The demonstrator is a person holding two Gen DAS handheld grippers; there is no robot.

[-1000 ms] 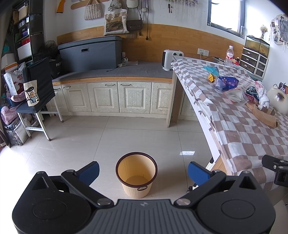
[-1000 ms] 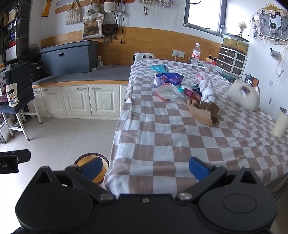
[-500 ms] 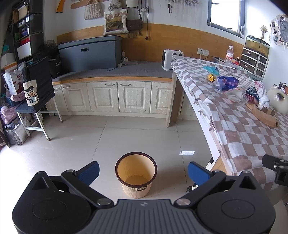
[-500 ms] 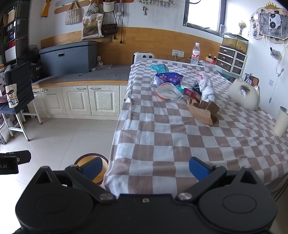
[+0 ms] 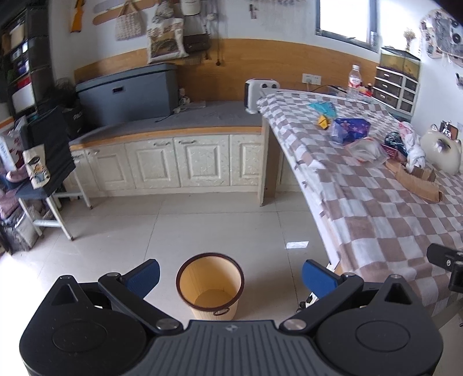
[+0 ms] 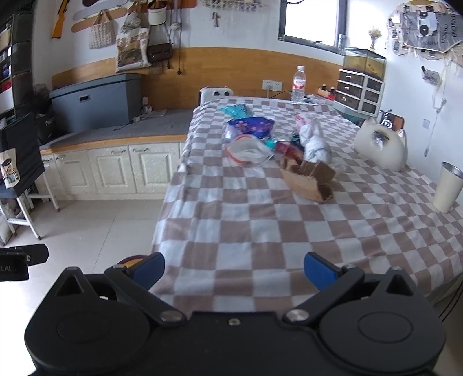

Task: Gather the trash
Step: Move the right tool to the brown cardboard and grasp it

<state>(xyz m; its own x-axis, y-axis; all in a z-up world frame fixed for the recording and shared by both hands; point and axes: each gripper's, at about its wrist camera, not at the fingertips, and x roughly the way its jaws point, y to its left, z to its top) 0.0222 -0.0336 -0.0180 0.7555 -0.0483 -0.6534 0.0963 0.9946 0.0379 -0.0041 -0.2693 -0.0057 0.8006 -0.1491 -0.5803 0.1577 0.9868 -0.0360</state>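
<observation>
My left wrist view looks down over the tan round plastic bin [image 5: 209,286] on the floor; my right faces along the brown-and-white checked tablecloth [image 6: 289,231]; both share it

Ahead and to the left runs a row of cream panelled cabinets [image 5: 176,162] under a grey-topped counter [image 5: 185,120], with a large grey storage box [image 5: 127,89] on it. Behind that, a wood-panelled band [image 6: 231,72] crosses the white wall [image 6: 246,26] — tote bags [image 6: 131,49] hang from hooks above it. A dark-framed window [image 6: 311,20] straight ahead lets in pale daylight. The floor [image 5: 144,231] below is glossy pale tile. Far right stands a small drawer unit [image 6: 361,89]; far left, a folding stand [image 5: 49,162] draped in black cloth.
</observation>
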